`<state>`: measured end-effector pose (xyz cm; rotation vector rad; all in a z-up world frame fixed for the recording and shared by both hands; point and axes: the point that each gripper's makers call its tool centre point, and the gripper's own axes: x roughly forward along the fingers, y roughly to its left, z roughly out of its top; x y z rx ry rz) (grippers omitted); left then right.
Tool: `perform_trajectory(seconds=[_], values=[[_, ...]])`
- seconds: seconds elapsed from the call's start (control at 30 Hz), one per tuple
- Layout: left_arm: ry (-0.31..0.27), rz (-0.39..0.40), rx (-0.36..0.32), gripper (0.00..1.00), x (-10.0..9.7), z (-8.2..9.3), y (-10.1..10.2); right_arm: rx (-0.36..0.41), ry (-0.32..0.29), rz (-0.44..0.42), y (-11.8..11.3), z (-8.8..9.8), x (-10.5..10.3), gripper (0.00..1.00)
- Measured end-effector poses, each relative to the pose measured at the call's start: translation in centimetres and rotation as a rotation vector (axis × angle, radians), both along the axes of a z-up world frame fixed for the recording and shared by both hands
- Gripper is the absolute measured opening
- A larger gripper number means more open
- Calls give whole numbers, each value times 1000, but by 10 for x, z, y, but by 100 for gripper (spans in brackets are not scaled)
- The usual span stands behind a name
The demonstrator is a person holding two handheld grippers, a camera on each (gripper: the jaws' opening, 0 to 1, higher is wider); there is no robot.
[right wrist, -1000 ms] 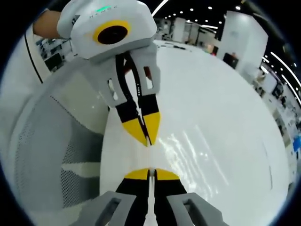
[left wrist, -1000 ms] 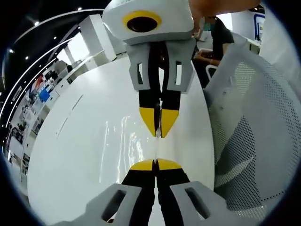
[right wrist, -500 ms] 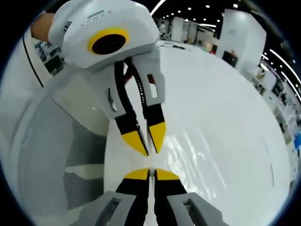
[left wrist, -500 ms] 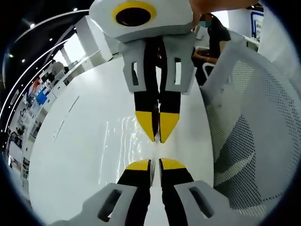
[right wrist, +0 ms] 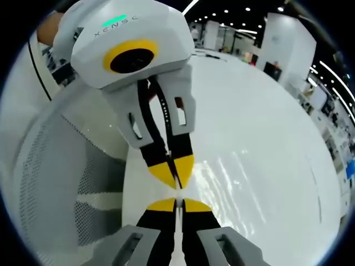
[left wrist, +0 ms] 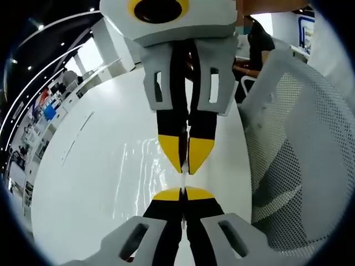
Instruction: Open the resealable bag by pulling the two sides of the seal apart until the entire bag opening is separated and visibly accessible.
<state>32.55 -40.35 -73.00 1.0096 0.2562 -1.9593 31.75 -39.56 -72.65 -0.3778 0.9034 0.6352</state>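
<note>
A clear resealable bag (left wrist: pixel 145 159) hangs over the white table (left wrist: pixel 83 183) and shows mostly as glints of film. In the left gripper view my left gripper (left wrist: pixel 183 192) rises from the bottom, jaws shut on a thin edge of the bag. The right gripper (left wrist: pixel 184 166) points down at it from above, tips almost touching mine. In the right gripper view my right gripper (right wrist: pixel 177 203) is shut on the bag's film (right wrist: pixel 224 176), with the left gripper (right wrist: pixel 176 184) tip to tip against it. The seal itself is hidden between the tips.
A white mesh chair (left wrist: pixel 299 160) stands close beside the table's edge, also seen as the mesh chair (right wrist: pixel 61 188) in the right gripper view. A seated person (left wrist: pixel 258 41) is at the far end. Shelves (left wrist: pixel 33 116) line the room beyond the table.
Half a second ago the left jaws stood slightly apart; now they are shut again. The two grippers have drawn closer, tips nearly meeting.
</note>
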Motion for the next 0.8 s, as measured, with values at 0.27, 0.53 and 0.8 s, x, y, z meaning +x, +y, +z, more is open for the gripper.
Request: perform_trajectory(seconds=[0.27,0.53,0.8], values=[[3,6,4,0,3,0,-1,-16,2,-11,-16,-2,-11,0],[-10,1,8,0,11,0,2,-31,25,-70,-46,-7,-35,0],[-18,-9,13,0,14,0,3,-56,32,-105,-67,-9,-54,0]])
